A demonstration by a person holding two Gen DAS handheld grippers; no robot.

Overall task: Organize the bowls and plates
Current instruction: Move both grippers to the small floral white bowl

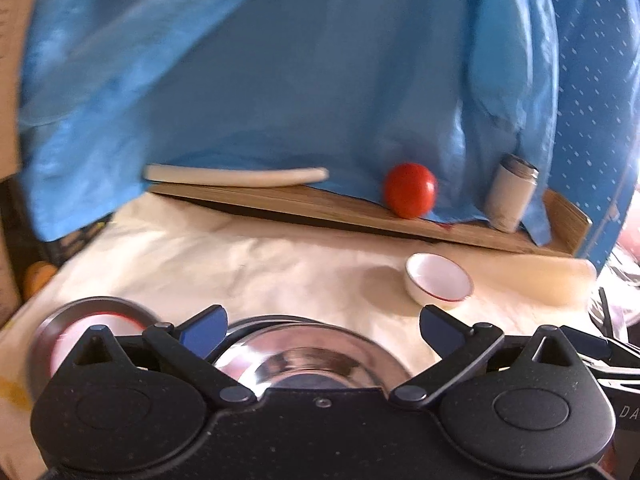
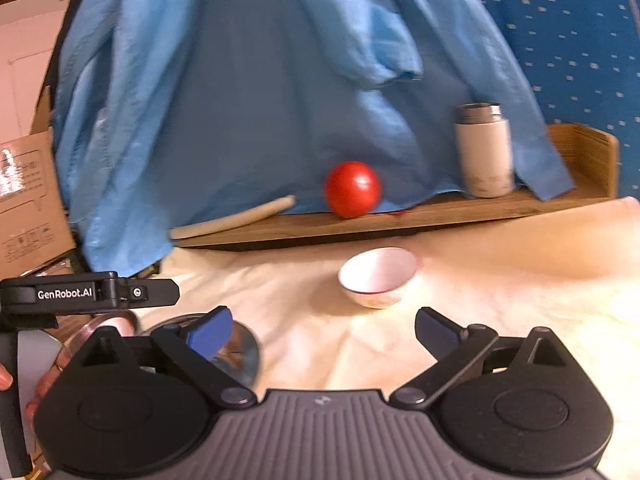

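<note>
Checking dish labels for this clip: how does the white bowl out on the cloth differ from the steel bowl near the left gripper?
The white bowl is matte, with a thin red rim line; the steel bowl is shiny and mirror-like. The white bowl looks smaller, though the steel bowl is nearer the camera. The white bowl sits alone, ahead of the open left gripper; the steel bowl lies just under that gripper. Both rest upright on the cream cloth, and neither is held.

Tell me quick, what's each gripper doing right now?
Left gripper: open, holding nothing.
Right gripper: open, holding nothing.
</note>
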